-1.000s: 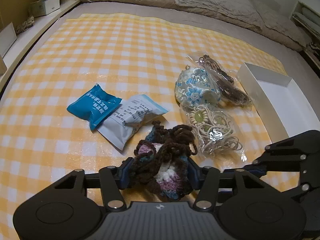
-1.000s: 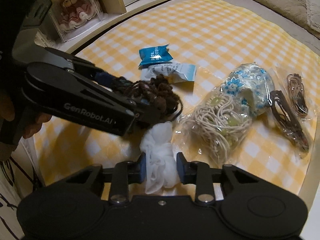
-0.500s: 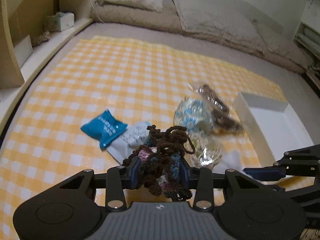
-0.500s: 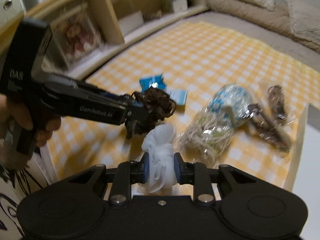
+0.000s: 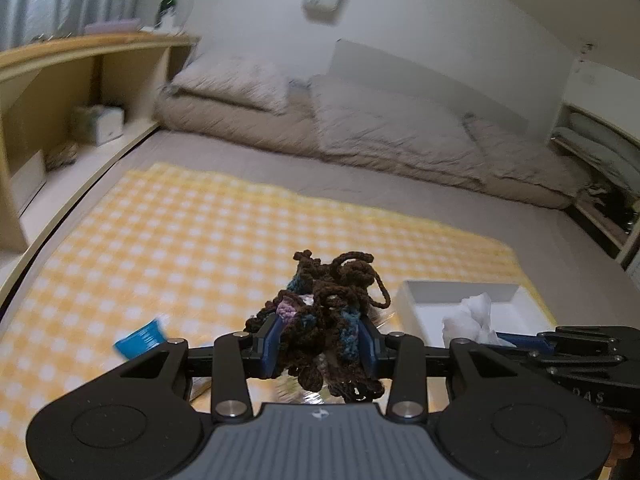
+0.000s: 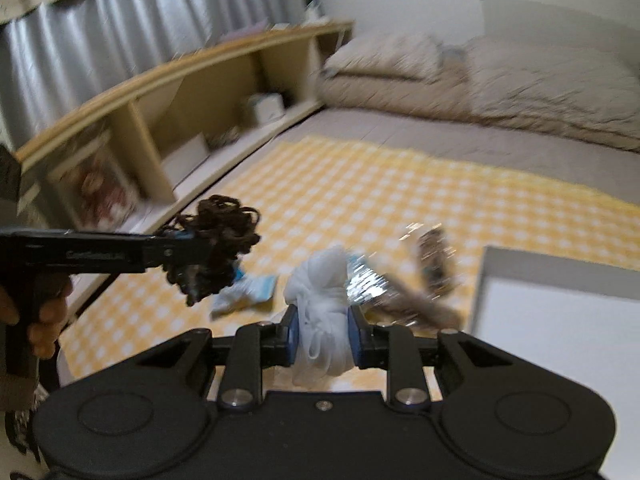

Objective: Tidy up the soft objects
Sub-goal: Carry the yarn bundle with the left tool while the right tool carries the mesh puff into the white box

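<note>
My left gripper (image 5: 320,340) is shut on a brown crochet bundle (image 5: 328,312) with teal and pink patches, held above the yellow checked cloth (image 5: 180,248). From the right wrist view the same bundle (image 6: 216,236) hangs in the air at the left. My right gripper (image 6: 323,336) is shut on a white soft mesh puff (image 6: 320,300). In the left wrist view that puff (image 5: 470,316) sits in front of the white box (image 5: 408,300).
The white box's wall (image 6: 480,280) stands at the right. Clear bags of small items (image 6: 420,272) and flat packets (image 6: 248,292) lie on the cloth, with a blue packet (image 5: 140,338). Beige bedding (image 5: 400,132) is at the back and a wooden shelf (image 6: 160,128) on the left. A hand (image 6: 40,320) grips the left tool.
Both grippers have risen off the cloth with their loads and tilted up, so the bedding and wall now show. The left jaws tightened on the crochet bundle.
</note>
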`<action>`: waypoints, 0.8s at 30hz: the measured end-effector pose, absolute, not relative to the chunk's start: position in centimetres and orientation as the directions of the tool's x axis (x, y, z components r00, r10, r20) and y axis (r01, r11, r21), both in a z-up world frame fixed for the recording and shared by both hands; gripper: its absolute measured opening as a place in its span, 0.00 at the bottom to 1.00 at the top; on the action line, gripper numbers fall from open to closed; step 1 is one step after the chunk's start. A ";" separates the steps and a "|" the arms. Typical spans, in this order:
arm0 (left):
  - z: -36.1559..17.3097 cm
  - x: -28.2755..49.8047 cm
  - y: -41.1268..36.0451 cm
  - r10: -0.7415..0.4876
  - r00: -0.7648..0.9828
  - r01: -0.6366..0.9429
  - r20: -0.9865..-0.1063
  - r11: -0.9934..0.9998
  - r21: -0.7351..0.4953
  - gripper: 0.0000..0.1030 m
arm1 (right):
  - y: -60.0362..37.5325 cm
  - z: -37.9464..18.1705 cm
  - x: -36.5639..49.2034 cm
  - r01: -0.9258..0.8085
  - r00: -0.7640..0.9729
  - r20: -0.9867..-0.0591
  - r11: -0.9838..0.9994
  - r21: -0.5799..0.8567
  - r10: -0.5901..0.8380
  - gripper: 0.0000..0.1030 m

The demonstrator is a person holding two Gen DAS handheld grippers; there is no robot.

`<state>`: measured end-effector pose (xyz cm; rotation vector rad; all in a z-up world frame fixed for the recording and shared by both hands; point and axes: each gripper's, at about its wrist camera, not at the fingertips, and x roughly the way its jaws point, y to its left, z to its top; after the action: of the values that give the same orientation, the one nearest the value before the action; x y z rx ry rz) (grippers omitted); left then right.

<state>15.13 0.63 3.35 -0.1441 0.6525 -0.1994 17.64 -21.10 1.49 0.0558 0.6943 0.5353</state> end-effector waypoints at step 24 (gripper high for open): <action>-5.6 19.7 -16.9 -0.510 0.464 0.314 -0.724 0.859 -0.404 0.40 | -35.2 0.3 16.9 -0.074 0.727 -0.659 0.975 0.208 0.195 0.25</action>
<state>19.69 -16.90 -5.64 -0.2262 0.9640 -0.5111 16.92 -35.24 0.29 0.1718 0.7436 0.1491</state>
